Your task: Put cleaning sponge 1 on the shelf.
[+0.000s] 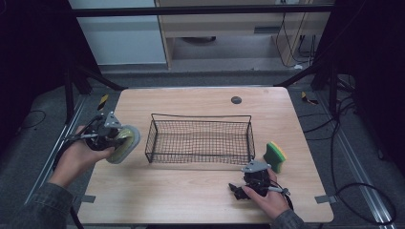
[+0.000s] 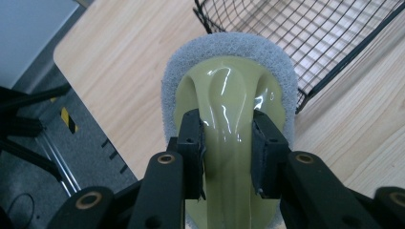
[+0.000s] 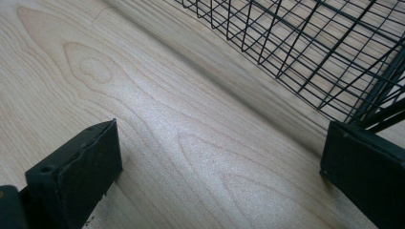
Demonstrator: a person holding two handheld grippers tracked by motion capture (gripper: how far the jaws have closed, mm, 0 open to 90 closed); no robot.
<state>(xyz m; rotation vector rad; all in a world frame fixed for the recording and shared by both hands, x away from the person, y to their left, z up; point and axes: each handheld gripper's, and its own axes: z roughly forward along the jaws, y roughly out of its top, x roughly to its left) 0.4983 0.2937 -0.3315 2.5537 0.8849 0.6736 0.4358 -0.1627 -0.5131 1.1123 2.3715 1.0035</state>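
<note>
A scrubber [image 1: 125,142] with a glossy yellow-green handle and a grey scouring pad hangs above the table's left edge. My left gripper [image 1: 114,140] is shut on its handle; in the left gripper view both pads press the handle of the scrubber [image 2: 229,86] inside the gripper [image 2: 228,143]. A black wire basket [image 1: 200,117] stands empty in the middle of the table, just right of the scrubber. My right gripper [image 1: 237,191] rests near the front right of the table, open, with bare wood between the jaws [image 3: 222,143]. A green and yellow sponge [image 1: 275,156] lies right of the basket.
The wooden table [image 1: 191,200] has a small dark round cap [image 1: 236,99] near its far edge. The basket's corner [image 3: 310,47] lies close ahead of my right gripper. Black frame legs and cables stand on the floor around the table.
</note>
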